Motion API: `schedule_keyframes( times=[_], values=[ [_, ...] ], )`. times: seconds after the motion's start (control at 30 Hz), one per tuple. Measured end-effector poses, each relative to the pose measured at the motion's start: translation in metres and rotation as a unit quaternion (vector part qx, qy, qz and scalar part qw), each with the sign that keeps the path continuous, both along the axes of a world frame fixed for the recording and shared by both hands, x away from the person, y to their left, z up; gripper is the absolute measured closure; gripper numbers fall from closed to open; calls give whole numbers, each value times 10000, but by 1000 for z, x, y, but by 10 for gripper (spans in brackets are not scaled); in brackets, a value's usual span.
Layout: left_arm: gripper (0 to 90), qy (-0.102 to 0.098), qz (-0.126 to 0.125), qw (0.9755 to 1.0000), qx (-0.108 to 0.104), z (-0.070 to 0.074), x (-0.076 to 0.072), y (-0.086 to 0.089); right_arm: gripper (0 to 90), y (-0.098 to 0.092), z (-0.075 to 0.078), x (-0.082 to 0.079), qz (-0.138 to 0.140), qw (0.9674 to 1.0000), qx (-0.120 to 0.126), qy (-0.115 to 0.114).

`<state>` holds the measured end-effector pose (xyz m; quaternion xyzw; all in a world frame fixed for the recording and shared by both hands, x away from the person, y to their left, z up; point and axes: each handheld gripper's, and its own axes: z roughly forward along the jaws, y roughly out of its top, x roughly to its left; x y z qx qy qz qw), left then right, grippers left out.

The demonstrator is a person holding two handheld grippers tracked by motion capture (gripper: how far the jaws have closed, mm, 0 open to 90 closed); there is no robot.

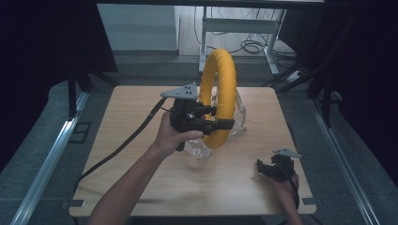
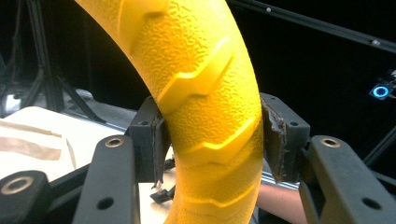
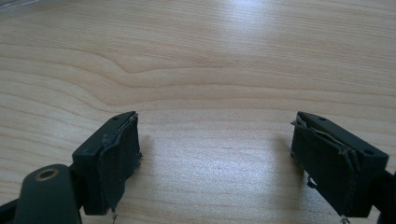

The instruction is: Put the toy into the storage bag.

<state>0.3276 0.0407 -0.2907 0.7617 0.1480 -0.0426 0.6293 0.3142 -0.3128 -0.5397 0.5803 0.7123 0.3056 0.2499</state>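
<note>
A yellow ring with a ridged, pebbled skin stands on edge above the middle of the table. My left gripper is shut on its lower part. In the left gripper view both pads press the sides of the yellow ring. A crumpled clear plastic wrap lies under and behind the ring. My right gripper rests low near the table's front right corner; in the right gripper view its jaws stand wide apart over bare wood, right gripper open with nothing between them.
The wooden table has metal rails along both sides. A black cable trails from the left gripper to the table's front left. A metal desk frame and floor cables stand beyond the far edge.
</note>
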Motion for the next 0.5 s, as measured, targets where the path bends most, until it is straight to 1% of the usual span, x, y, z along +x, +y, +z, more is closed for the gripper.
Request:
schedule_keyframes(
  times=[0.07, 0.13, 0.2, 0.23, 0.27, 0.37, 0.5],
  values=[
    [479, 116, -2, 9999, -53, -4, 4, 4, 154, 0, 0, 0, 6, 10000, -11, -3],
    [478, 155, 98, 9998, -4, -9, 7, 7, 154, 0, 0, 0, 11, 10000, -20, -7],
    [479, 151, 122, 9998, 17, -10, 8, 7, 155, 0, 0, 0, 3, 10000, -12, 0],
    [479, 91, 219, 9997, 116, -12, 10, 9, 154, 0, 0, 0, -5, 10000, 2, 4],
    [479, 79, 226, 9996, 136, -13, 11, 9, 155, 0, 0, 0, -9, 10000, 4, 3],
    [479, 78, 195, 9997, 157, -14, 13, 10, 155, 0, 0, 0, -16, 10000, 9, 5],
    [479, 91, 148, 9995, 247, -18, 14, 11, 155, 0, 0, 0, -24, 10000, 2, 4]
  ],
)
